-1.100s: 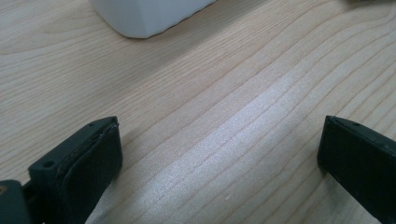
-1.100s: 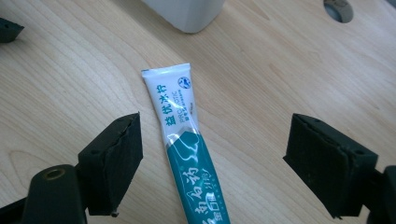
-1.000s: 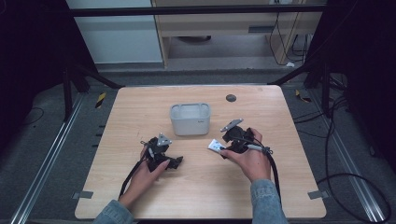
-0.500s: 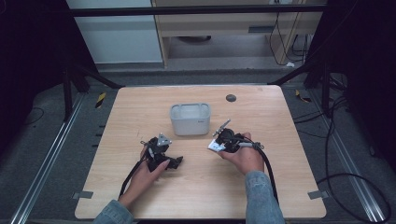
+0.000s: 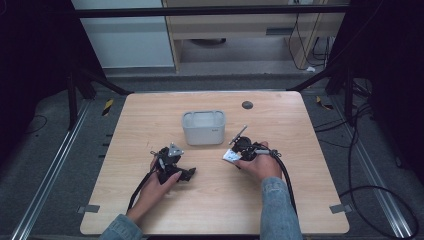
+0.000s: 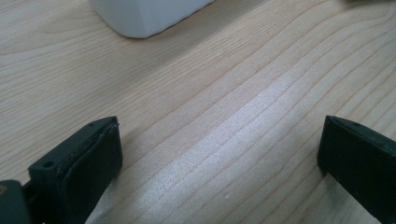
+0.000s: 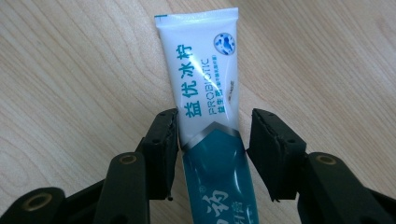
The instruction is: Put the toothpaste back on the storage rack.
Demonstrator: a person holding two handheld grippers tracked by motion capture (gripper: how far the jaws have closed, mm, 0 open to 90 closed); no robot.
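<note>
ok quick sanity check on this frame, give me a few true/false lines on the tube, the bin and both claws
1. The toothpaste tube lies flat on the table between the right claw's jaws. True; those jaws have just been closing in on it, and one pad still shows a sliver of gap.
2. The left claw grips the tube. False: the left claw is open over bare wood, with nothing between its jaws.
3. In the high view, the grey bin stands beyond both claws. True.
4. The tube is already in the bin. False: it is on the table, beside the bin.
</note>
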